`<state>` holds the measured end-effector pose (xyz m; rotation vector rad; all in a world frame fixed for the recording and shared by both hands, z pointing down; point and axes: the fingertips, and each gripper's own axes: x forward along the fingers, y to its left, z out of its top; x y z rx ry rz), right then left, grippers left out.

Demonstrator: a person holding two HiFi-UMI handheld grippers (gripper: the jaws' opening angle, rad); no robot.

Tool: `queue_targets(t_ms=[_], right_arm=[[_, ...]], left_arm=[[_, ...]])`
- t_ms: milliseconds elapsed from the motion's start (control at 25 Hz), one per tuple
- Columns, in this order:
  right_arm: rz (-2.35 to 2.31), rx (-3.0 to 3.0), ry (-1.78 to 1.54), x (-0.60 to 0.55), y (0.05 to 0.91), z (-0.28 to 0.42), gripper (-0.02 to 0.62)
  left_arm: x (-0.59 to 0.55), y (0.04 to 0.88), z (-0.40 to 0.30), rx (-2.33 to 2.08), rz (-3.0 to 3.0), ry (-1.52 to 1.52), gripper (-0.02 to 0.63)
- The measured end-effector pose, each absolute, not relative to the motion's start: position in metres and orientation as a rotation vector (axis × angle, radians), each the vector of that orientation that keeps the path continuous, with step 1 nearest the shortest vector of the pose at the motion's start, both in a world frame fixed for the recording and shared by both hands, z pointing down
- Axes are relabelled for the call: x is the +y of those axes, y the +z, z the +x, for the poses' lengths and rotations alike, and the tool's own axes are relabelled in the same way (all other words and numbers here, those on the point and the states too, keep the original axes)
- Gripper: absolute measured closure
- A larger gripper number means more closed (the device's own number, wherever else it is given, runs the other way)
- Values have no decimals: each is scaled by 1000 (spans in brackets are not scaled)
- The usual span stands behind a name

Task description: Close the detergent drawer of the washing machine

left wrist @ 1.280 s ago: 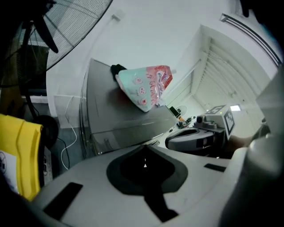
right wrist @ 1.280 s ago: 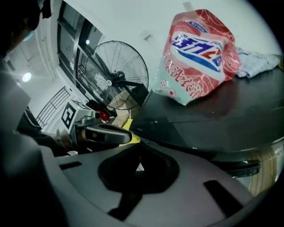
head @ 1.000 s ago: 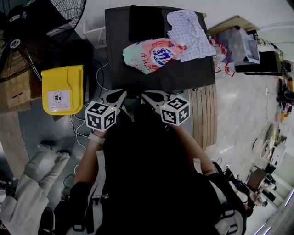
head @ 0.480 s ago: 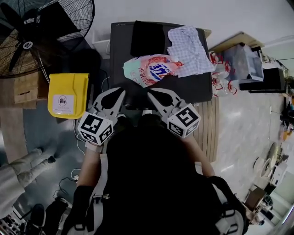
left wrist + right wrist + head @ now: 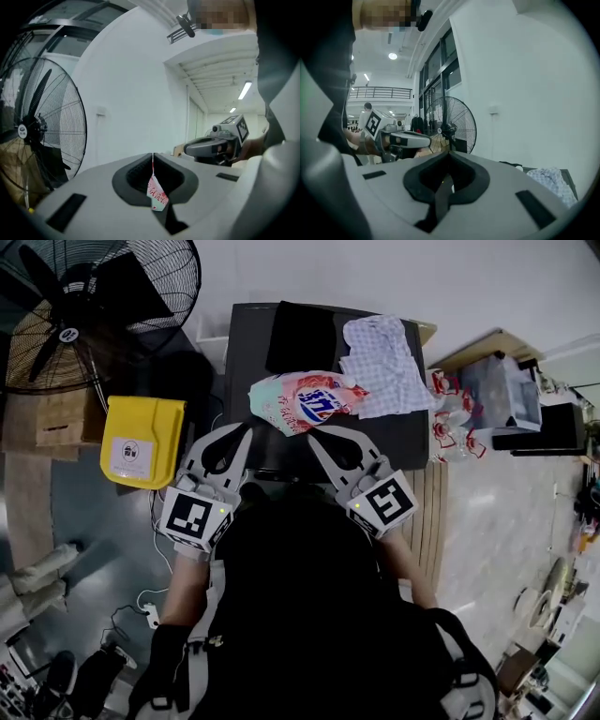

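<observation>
Head view: the washing machine (image 5: 246, 343) stands directly ahead of the person (image 5: 309, 615), backed against a white wall (image 5: 422, 277); only its dark top is seen from above. The detergent drawer cannot be made out; the machine's front face is hidden below the top's near edge and behind the person's body, and neither gripper view shows it.

The top serves as a bench and carries three items: a black cloth (image 5: 300, 334) at the rear; a checked cloth (image 5: 380, 352) beside it to the right; a printed pouch (image 5: 305, 401), pink, white and green, lying nearer the front and touching the checked cloth.

Left gripper (image 5: 246, 427): held over the front left of the bench, tips just beside the pouch's lower left edge; whether they touch it cannot be told. In its own view the left gripper (image 5: 153, 157) has its jaws together, tips meeting; a sliver of the pouch shows through the slit beyond them; nothing is clamped.

Right gripper (image 5: 314, 432): held over the front of the bench, just below the pouch. In its own view the right gripper (image 5: 449, 153) has its jaws together, tips meeting, with nothing between them.

Surroundings: a fan (image 5: 84, 315) stands to the left of the machine; a yellow bag (image 5: 142, 439) lies on the floor below the fan, beside the left gripper.
</observation>
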<state>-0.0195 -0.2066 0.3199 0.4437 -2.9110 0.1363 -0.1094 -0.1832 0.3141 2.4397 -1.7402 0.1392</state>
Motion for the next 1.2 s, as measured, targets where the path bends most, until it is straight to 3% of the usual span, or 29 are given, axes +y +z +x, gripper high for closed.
queue_targets(t_ms=[1200], right_arm=[[430, -2878, 173, -218, 348, -27, 580]], left_arm=[[-187, 331, -115, -1729, 2341, 54, 595]])
